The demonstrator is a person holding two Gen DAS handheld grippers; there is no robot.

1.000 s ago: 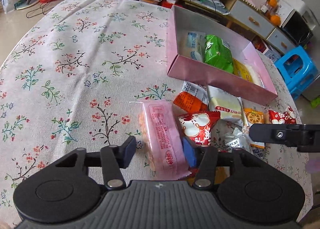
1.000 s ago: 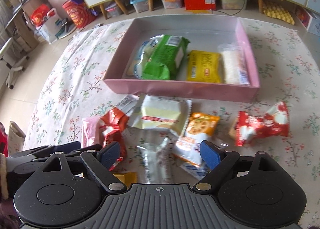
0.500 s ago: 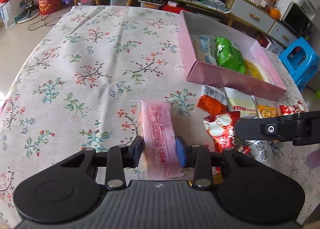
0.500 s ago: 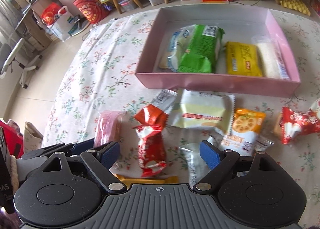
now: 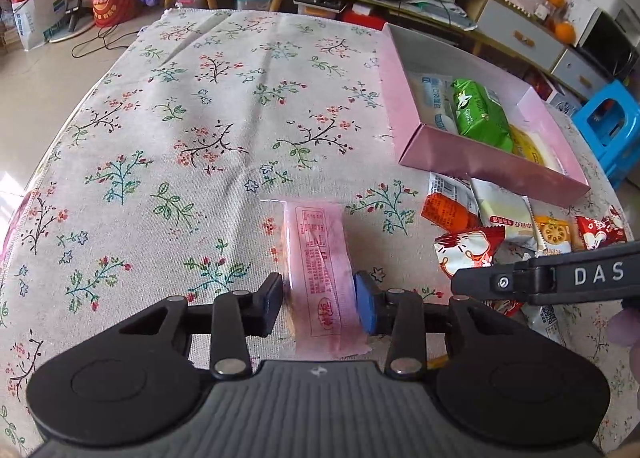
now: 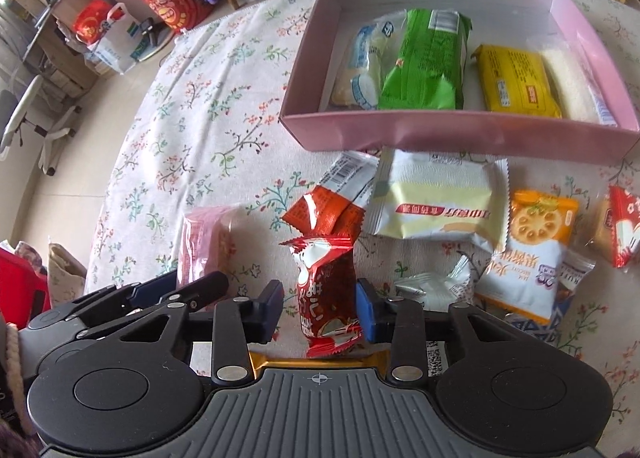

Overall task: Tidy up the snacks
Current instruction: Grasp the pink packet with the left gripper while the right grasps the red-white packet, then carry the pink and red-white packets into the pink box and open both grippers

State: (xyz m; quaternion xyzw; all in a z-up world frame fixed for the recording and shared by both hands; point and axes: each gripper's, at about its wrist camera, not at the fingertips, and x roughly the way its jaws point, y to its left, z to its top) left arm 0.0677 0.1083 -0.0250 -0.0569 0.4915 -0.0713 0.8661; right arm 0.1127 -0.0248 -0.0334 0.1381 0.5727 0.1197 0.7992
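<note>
Flowered cloth covers the bench. Left claw grips a flat pink wrapper. Right claw, jaws just closing, pinches a crinkly red packet; at one o'clock, a rectangular pink box holds snacks.

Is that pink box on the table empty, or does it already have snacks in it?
Partly filled: the pink box holds four packets, including a green one and a yellow one.
</note>
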